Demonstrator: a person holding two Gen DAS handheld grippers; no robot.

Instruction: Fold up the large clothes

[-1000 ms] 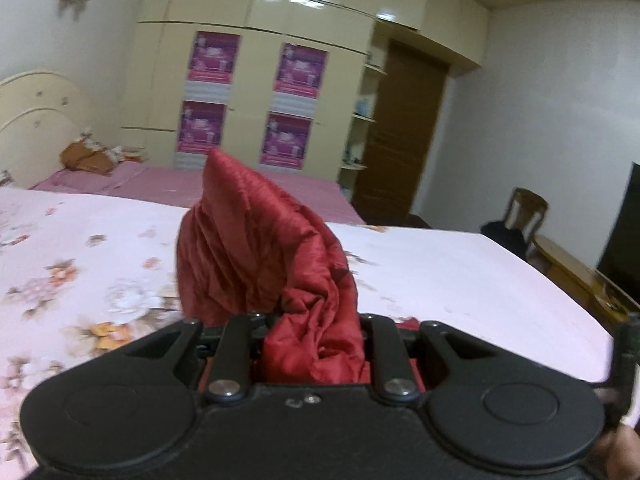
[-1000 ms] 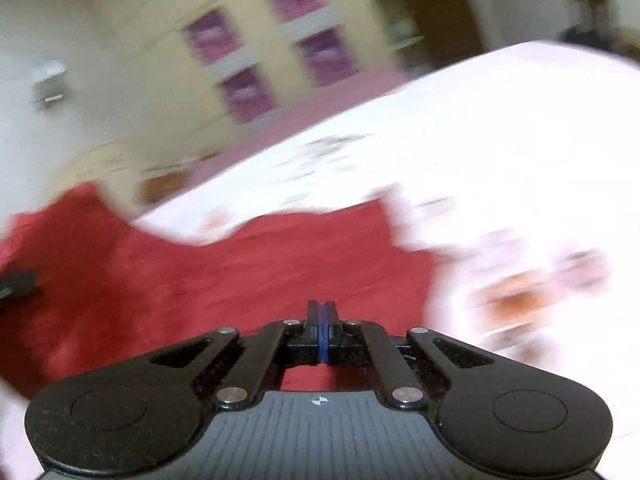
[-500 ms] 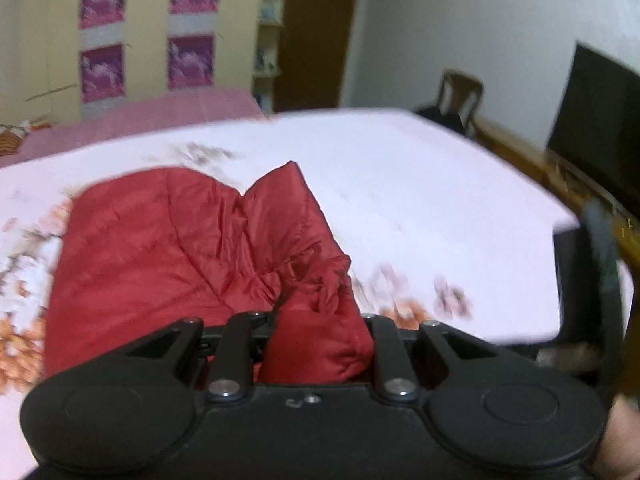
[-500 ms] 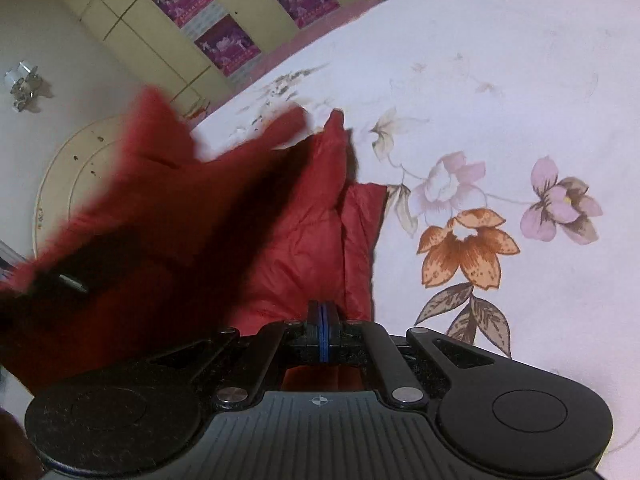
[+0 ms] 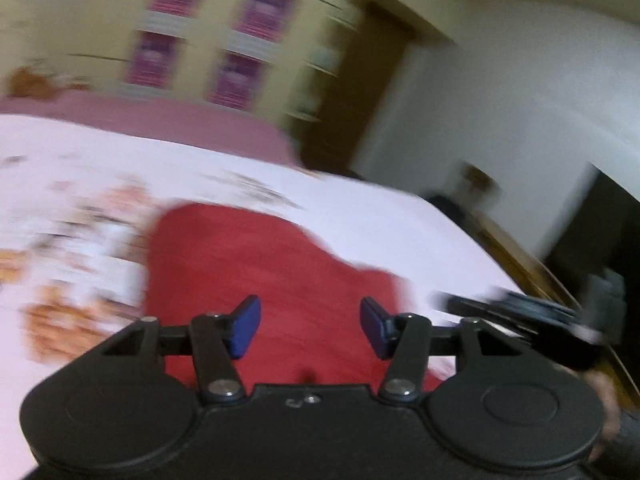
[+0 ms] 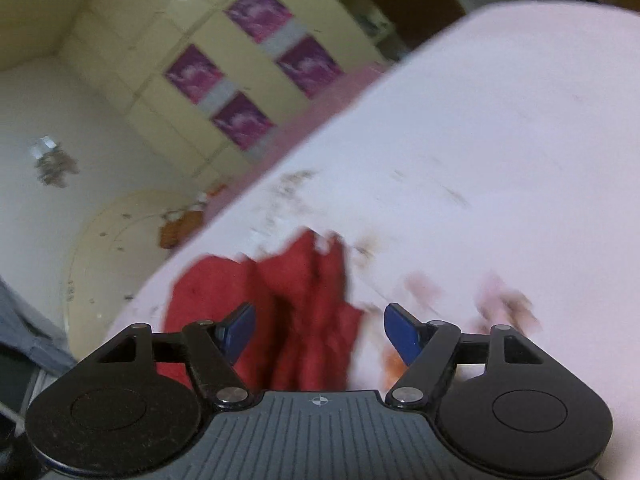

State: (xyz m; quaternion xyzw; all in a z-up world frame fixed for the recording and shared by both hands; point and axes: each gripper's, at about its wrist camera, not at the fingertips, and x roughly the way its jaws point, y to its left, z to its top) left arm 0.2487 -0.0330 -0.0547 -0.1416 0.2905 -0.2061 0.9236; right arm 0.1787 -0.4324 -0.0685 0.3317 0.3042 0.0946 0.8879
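Observation:
A red quilted garment (image 5: 256, 272) lies folded in a heap on the pink floral bedspread (image 5: 360, 216). My left gripper (image 5: 310, 326) is open and empty just above its near edge, blue pads apart. In the right wrist view the garment (image 6: 296, 312) lies ahead and slightly left. My right gripper (image 6: 320, 330) is open and empty above its right side. The right gripper also shows in the left wrist view (image 5: 520, 312) at the right. Both views are blurred by motion.
A cream wardrobe with purple posters (image 5: 208, 40) stands behind the bed. A brown door (image 5: 352, 92), a chair (image 5: 476, 184) and a dark TV on a wooden stand (image 5: 600, 232) are to the right. A curved headboard (image 6: 120, 248) is at the left.
Both grippers have opened. The left let go of the bunched red fabric, which now lies flat on the bed. Both grippers have pulled back and tilted upward.

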